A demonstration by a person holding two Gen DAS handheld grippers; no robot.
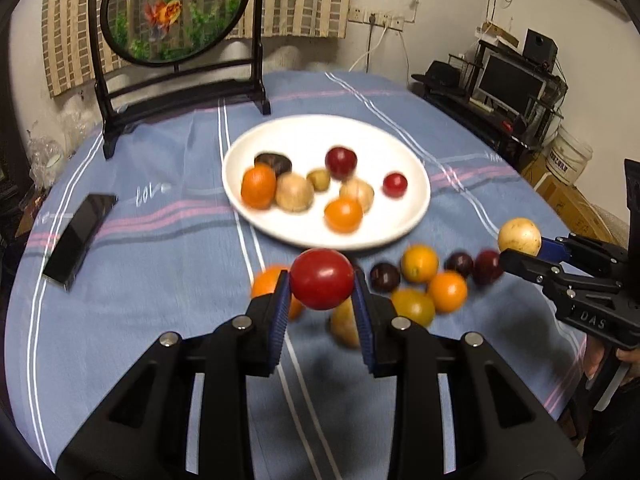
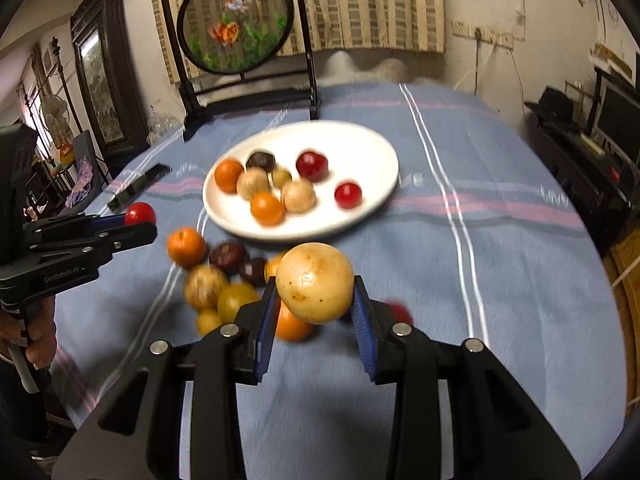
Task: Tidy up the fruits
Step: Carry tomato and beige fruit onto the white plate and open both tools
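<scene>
My left gripper (image 1: 321,282) is shut on a red round fruit (image 1: 322,279), held above the blue cloth just short of the white plate (image 1: 280,136). My right gripper (image 2: 315,286) is shut on a pale yellow round fruit (image 2: 315,282); that gripper also shows at the right edge of the left wrist view (image 1: 520,246) with its fruit (image 1: 519,236). The plate (image 2: 360,140) holds several fruits: orange, tan, dark and red. A loose cluster of fruits (image 1: 420,280) lies on the cloth in front of the plate, under both grippers.
A black phone (image 1: 78,236) lies on the cloth at the left. A dark framed round goldfish screen (image 1: 172,12) stands at the table's far edge behind the plate. Shelving with a monitor (image 1: 512,80) stands beyond the table's right side. A hand (image 2: 38,332) grips the left tool's handle.
</scene>
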